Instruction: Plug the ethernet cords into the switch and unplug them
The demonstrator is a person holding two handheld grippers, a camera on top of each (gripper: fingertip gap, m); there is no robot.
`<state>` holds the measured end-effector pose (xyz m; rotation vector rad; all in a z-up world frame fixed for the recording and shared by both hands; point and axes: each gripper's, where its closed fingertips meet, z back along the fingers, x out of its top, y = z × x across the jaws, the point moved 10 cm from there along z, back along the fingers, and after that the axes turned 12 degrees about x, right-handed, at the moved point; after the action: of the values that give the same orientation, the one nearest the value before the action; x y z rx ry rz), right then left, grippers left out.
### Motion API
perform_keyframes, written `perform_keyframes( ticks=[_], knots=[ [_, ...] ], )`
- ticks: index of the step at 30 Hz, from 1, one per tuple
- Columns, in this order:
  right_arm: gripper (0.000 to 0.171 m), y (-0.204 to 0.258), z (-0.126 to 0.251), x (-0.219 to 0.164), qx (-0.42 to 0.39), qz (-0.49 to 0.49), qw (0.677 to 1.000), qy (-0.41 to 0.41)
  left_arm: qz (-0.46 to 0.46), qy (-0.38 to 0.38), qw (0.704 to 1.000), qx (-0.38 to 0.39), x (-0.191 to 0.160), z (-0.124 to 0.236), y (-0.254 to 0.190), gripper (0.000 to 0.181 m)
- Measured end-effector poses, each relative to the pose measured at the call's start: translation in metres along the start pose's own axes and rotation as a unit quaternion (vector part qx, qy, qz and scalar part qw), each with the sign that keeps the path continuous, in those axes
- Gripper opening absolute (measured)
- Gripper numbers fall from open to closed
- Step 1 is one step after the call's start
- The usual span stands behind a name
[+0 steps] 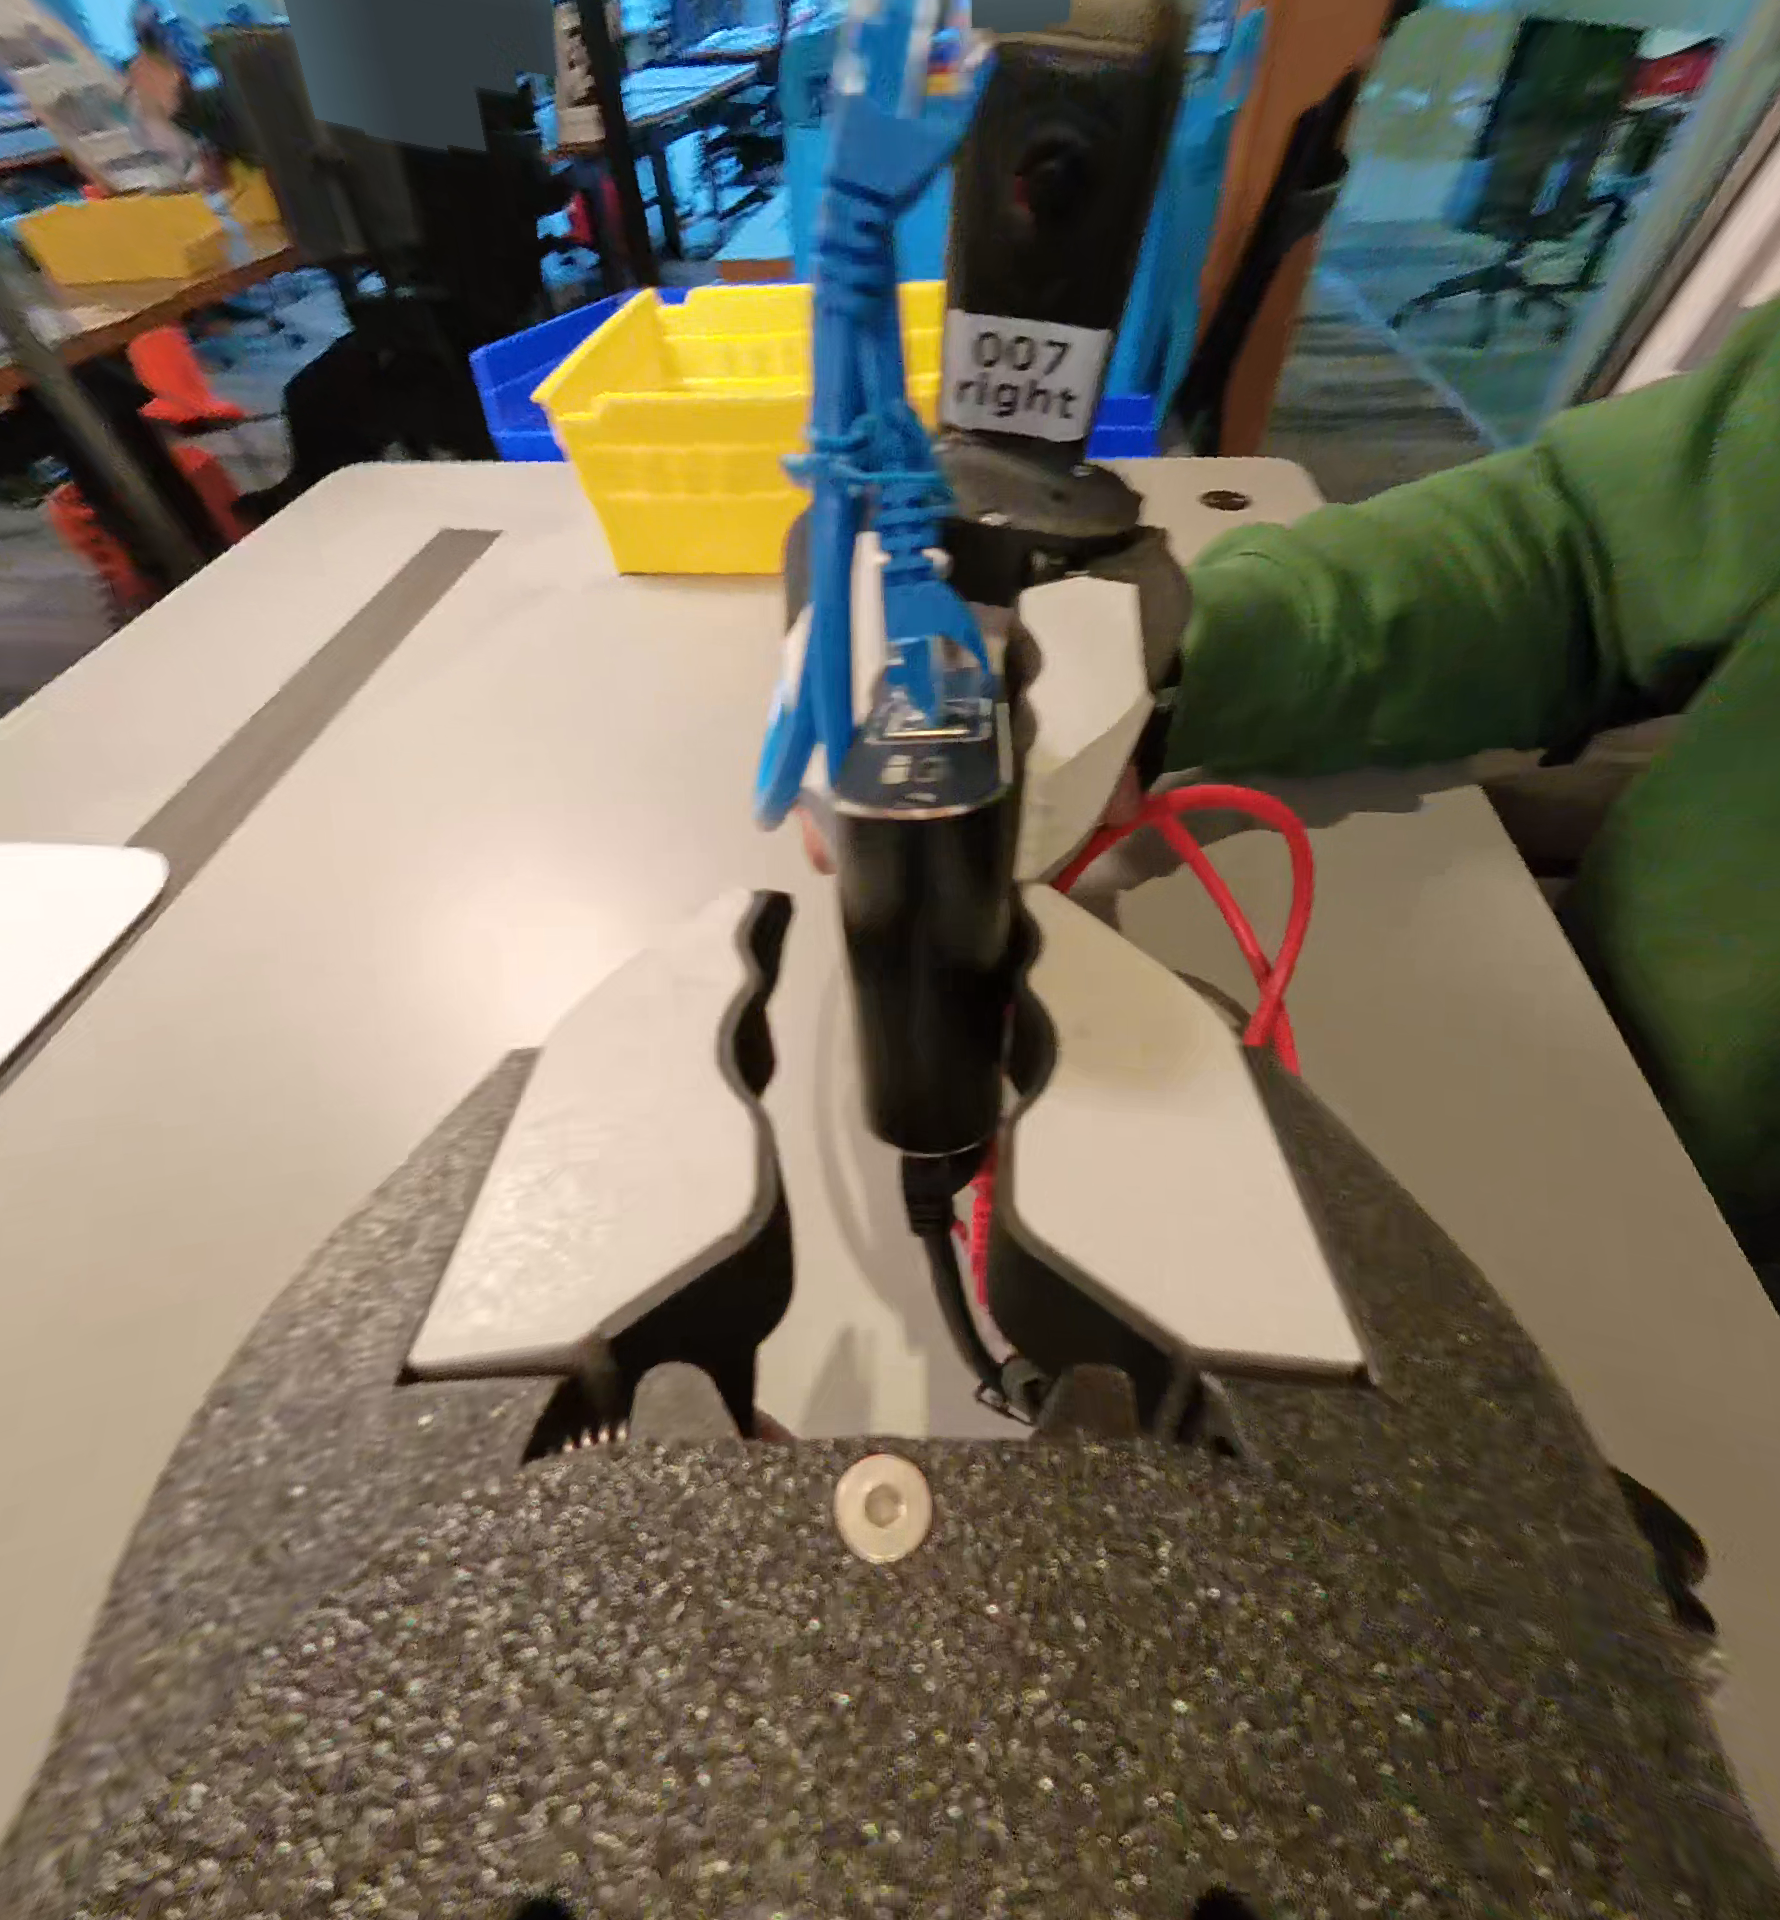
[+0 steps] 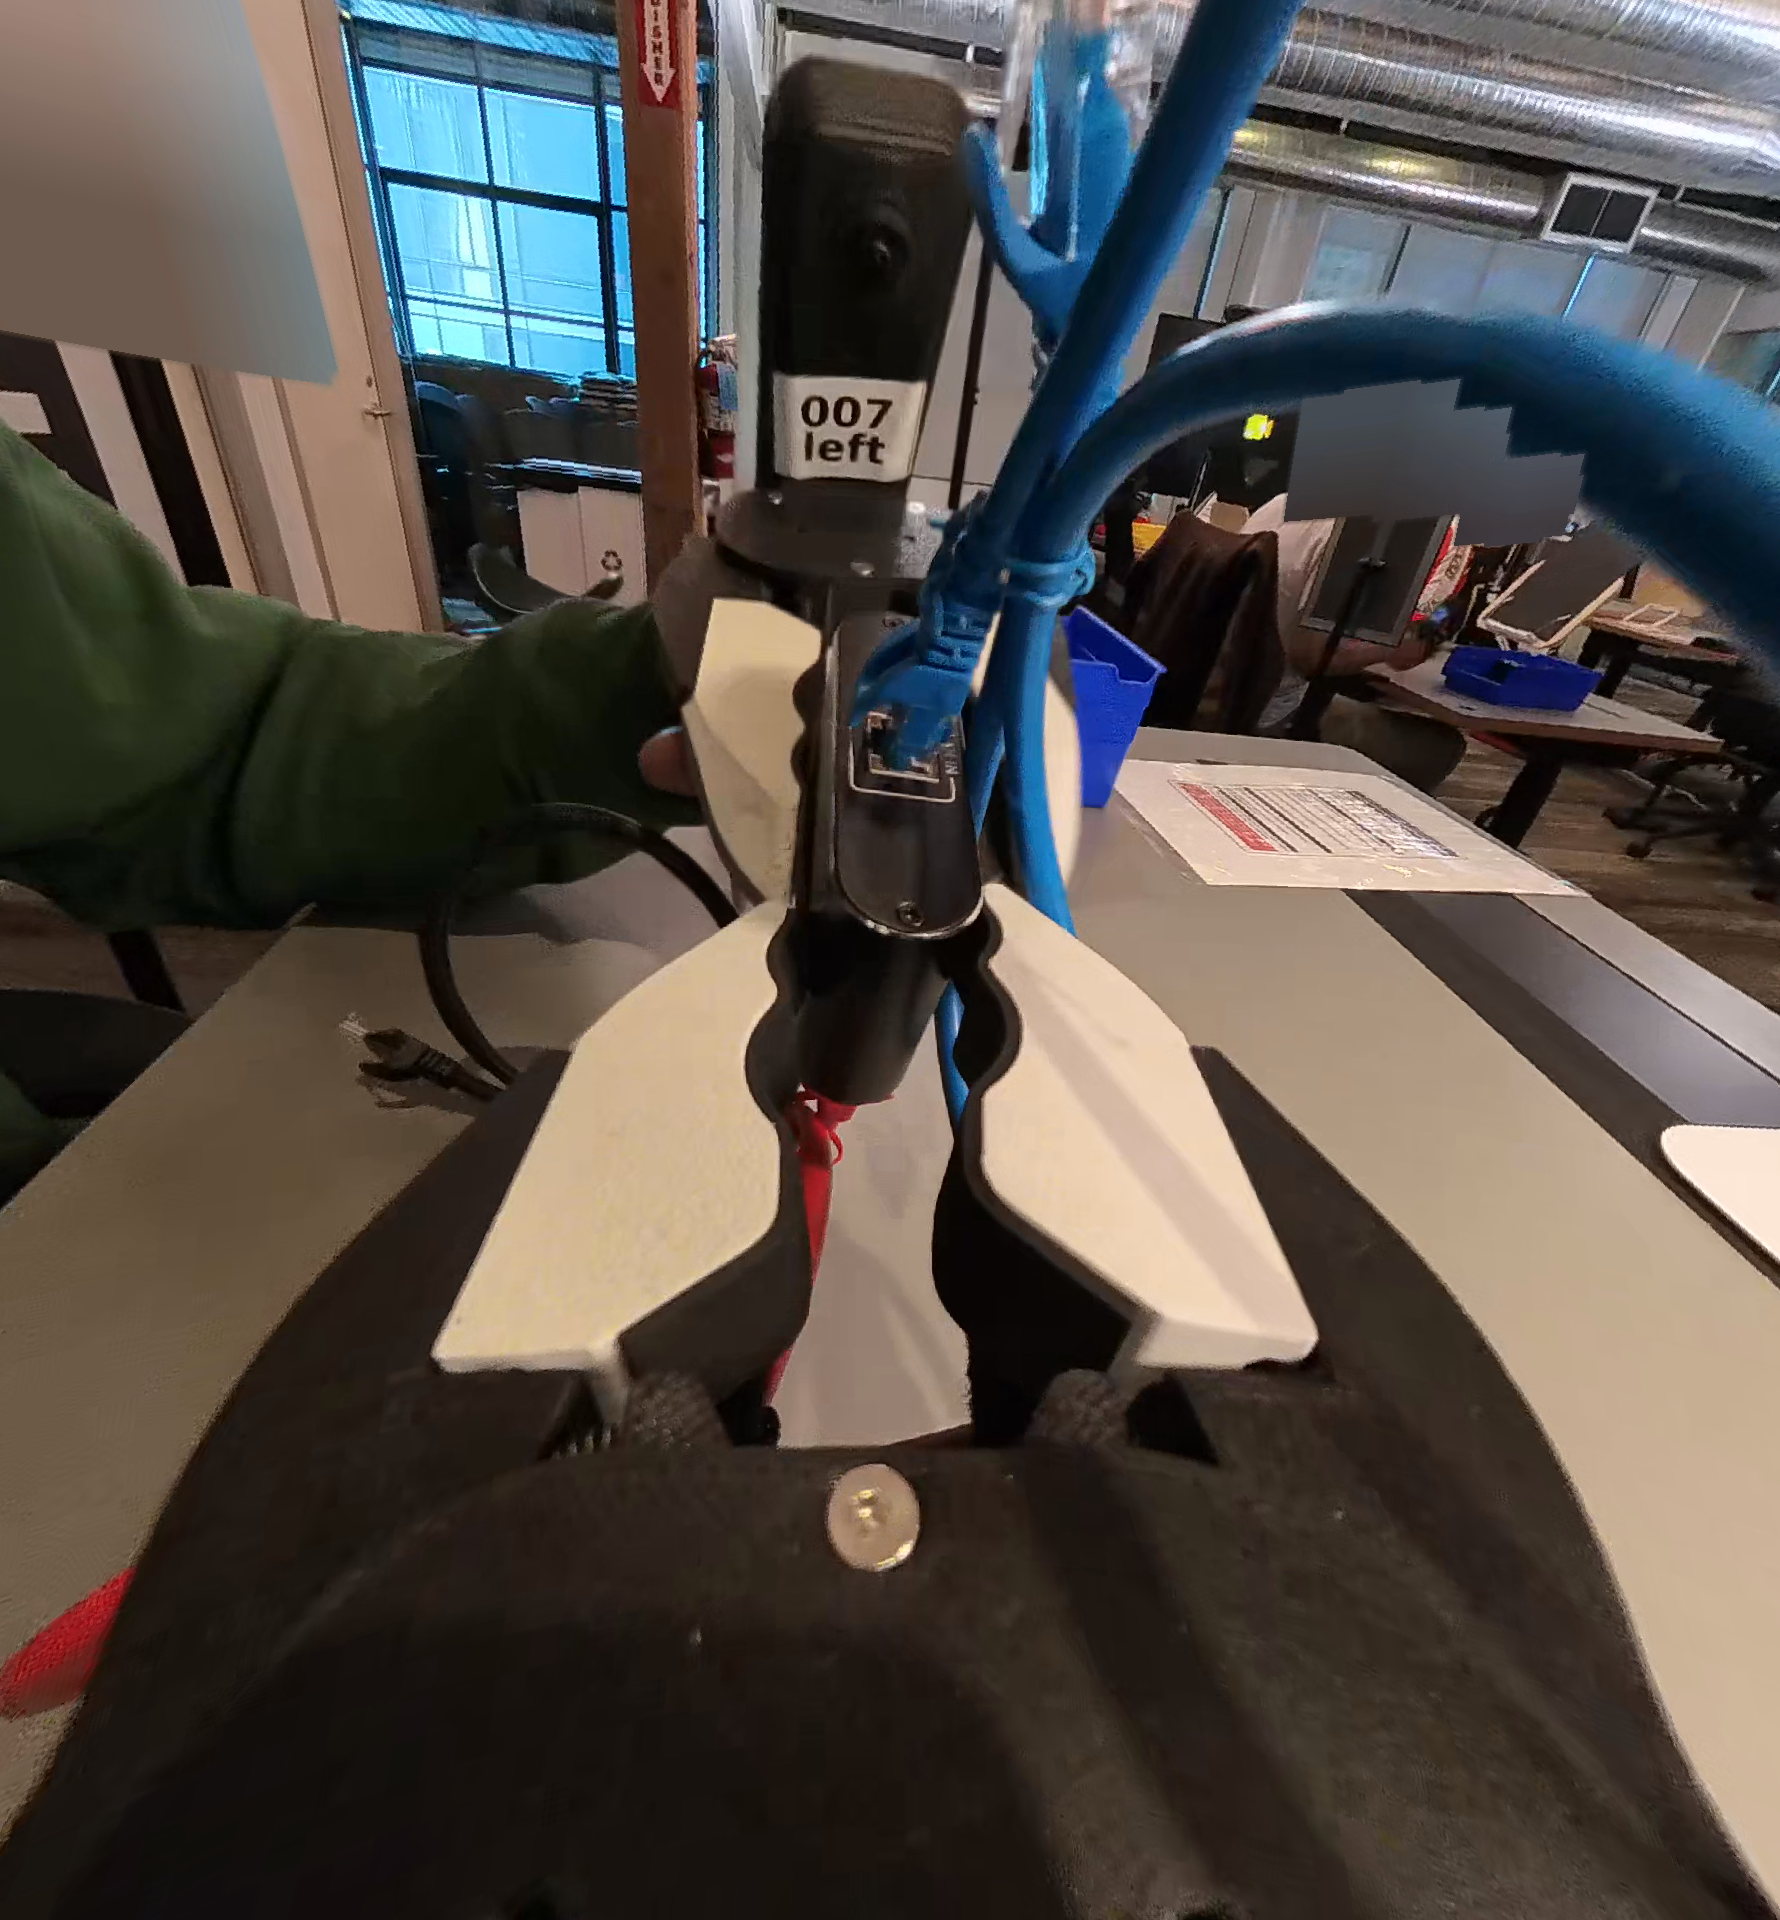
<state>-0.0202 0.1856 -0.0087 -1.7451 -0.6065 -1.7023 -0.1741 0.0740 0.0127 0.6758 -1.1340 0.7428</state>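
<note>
Switch [image 1: 922,935], one, a black oblong unit held up off the grey table [image 1: 346,831] between two grippers that face each other from opposite ends. Cords counted three: one blue cord [image 2: 1031,582] tied in a bundle with its plug seated in the switch port, one red cord [image 1: 1281,935] looping behind, one black cord [image 2: 470,935] lying loose on the table. Left gripper [image 1: 901,914] fingers sit narrowed against the switch body; right gripper [image 2: 881,935] clamps its other end, each steered by a green-sleeved arm [image 1: 1488,623] reaching level across the table.
</note>
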Motion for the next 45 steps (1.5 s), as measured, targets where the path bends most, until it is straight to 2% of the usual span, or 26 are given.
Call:
perform_keyframes(
  ticks=[1, 10, 13, 16, 19, 22, 24, 25, 27, 29, 32, 36, 43, 45],
  knots=[
    [0.027, 0.0, 0.001, -0.001, -0.002, 0.002, 1.0, 0.001, -0.007, -0.011, 1.0, -0.016, -0.002, -0.002, -0.002, 0.029],
    [0.034, -0.012, 0.018, -0.012, -0.049, -0.007, 0.998, 0.046, -0.028, 0.006, 0.998, 0.052, -0.008, -0.021, -0.003, 0.026],
    [0.038, -0.016, 0.019, -0.009, -0.112, -0.003, 0.99, 0.08, -0.026, 0.023, 0.995, 0.096, -0.006, -0.022, 0.003, 0.026],
    [0.033, -0.016, 0.027, -0.004, -0.165, 0.027, 0.981, 0.1, -0.064, 0.012, 0.979, 0.195, 0.001, -0.01, 0.013, 0.026],
    [0.034, -0.015, 0.034, 0.003, -0.193, 0.057, 0.974, 0.105, -0.149, 0.002, 0.932, 0.331, 0.013, 0.012, 0.021, 0.026],
    [0.033, -0.013, 0.033, 0.005, -0.207, 0.078, 0.969, 0.107, -0.257, 0.022, 0.85, 0.459, 0.022, 0.03, 0.023, 0.026],
    [0.03, -0.01, 0.029, 0.005, -0.209, 0.102, 0.966, 0.116, -0.32, 0.041, 0.799, 0.507, 0.024, 0.035, 0.022, 0.026],
    [0.029, -0.008, 0.025, 0.004, -0.212, 0.117, 0.962, 0.124, -0.341, 0.055, 0.783, 0.517, 0.023, 0.034, 0.022, 0.026],
    [0.029, -0.003, 0.017, 0.004, -0.225, 0.161, 0.95, 0.147, -0.363, 0.075, 0.775, 0.511, 0.019, 0.027, 0.019, 0.026],
    [0.03, 0.004, 0.009, 0.003, -0.238, 0.221, 0.93, 0.175, -0.375, 0.086, 0.784, 0.487, 0.014, 0.015, 0.015, 0.026],
    [0.032, 0.016, -0.002, 0.002, -0.261, 0.331, 0.88, 0.22, -0.388, 0.094, 0.802, 0.445, 0.005, -0.005, 0.005, 0.026],
    [0.038, 0.023, -0.008, -0.002, -0.302, 0.43, 0.805, 0.275, -0.423, 0.123, 0.801, 0.405, -0.008, -0.029, -0.008, 0.026],
    [0.028, 0.017, -0.012, -0.018, -0.319, 0.468, 0.735, 0.372, -0.426, 0.151, 0.813, 0.366, -0.021, -0.048, -0.018, 0.026],
    [0.027, 0.014, -0.012, -0.021, -0.319, 0.463, 0.73, 0.388, -0.423, 0.156, 0.818, 0.358, -0.023, -0.05, -0.019, 0.026]
  ],
)
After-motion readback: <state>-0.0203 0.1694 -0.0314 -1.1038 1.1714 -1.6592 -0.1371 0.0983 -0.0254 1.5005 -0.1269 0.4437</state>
